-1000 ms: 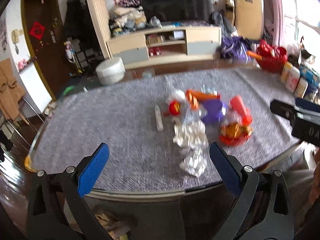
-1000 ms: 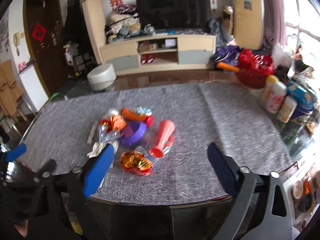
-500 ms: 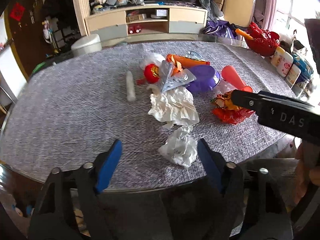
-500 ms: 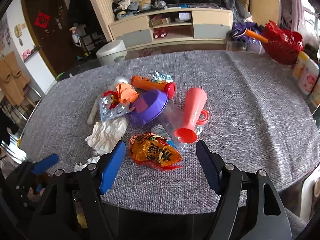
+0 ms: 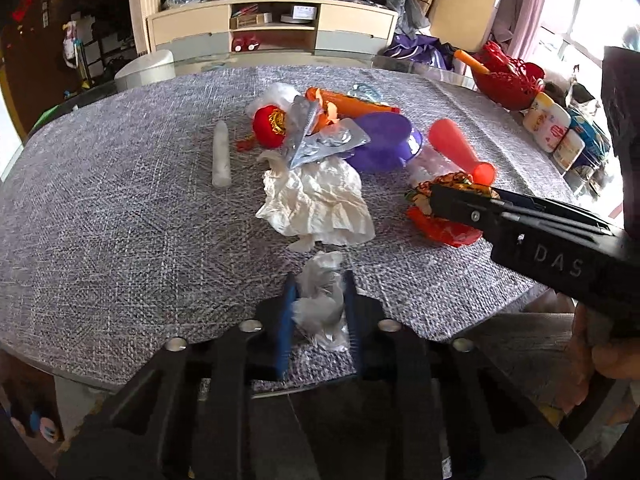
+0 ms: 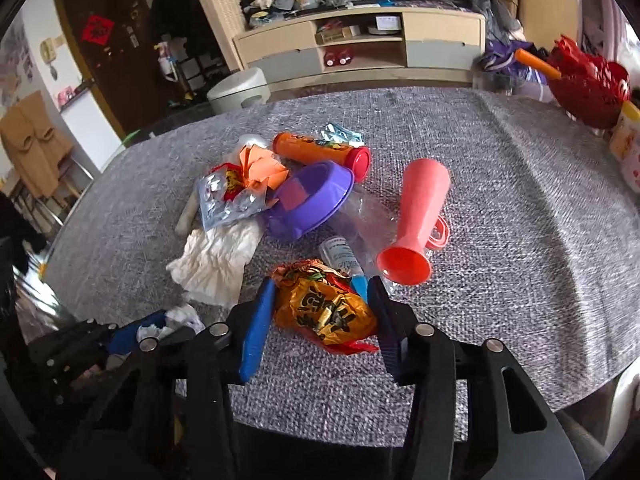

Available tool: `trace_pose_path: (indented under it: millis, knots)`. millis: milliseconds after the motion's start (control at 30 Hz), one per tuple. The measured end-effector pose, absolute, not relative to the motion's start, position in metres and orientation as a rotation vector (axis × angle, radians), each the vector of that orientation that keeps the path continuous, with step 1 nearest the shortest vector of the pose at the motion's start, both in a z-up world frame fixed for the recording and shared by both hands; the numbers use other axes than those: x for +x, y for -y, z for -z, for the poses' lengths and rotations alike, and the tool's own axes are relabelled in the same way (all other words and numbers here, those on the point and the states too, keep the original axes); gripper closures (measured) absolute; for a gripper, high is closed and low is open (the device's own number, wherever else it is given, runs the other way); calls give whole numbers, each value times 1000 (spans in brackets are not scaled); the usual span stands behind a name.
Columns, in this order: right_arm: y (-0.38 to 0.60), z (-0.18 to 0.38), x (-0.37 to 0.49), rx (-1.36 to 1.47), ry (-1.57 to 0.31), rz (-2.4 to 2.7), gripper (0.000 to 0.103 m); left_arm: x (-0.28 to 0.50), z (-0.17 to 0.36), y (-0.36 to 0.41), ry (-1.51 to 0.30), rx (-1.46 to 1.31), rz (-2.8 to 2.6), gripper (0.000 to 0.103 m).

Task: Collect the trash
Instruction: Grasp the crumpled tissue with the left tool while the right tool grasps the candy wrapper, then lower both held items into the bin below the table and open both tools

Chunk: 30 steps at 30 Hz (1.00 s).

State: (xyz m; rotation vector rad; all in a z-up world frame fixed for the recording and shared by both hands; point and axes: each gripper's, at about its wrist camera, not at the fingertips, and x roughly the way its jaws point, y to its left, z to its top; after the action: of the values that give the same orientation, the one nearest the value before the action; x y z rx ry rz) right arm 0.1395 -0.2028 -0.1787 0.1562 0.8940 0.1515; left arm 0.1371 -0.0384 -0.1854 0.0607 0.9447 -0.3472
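With the left tongs (image 5: 318, 312) pinching the crumpled tissue wad (image 5: 320, 300) at lower centre and the right tongs (image 6: 320, 316) spread astride the orange snack wrapper (image 6: 324, 308), close fully on the foil, then lift both straight off the desk (image 6: 520, 208).

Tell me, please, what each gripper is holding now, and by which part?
The left gripper pinches the small crumpled tissue across its middle. The right gripper brackets the orange snack wrapper at its sides; a firm grip cannot be told.

Purple bowl (image 6: 310, 200), pink cup (image 6: 416, 224), grey woven tablecloth (image 6: 520, 200).
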Motion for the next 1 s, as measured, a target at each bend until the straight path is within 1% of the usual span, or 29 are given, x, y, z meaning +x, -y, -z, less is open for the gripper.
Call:
trace_pose_path:
  millis: [133,400,533,667,1000]
  knots:
    - [200,175,128,142,-878,-158,63,130,181,38,-930,62,349,91]
    - [215,141,95,145,-806,-147,63,104,143,39,-853,71,347,91]
    - [219,136,73,126,-804,-142,63,84,136,39,-855,62,357,91]
    - [216,151,56,126,-845,-166,63,63,150,48,-900,66,390,91]
    - [213,229,32,156,-1032,-178,63,30,228,54,-1054,48,417,91]
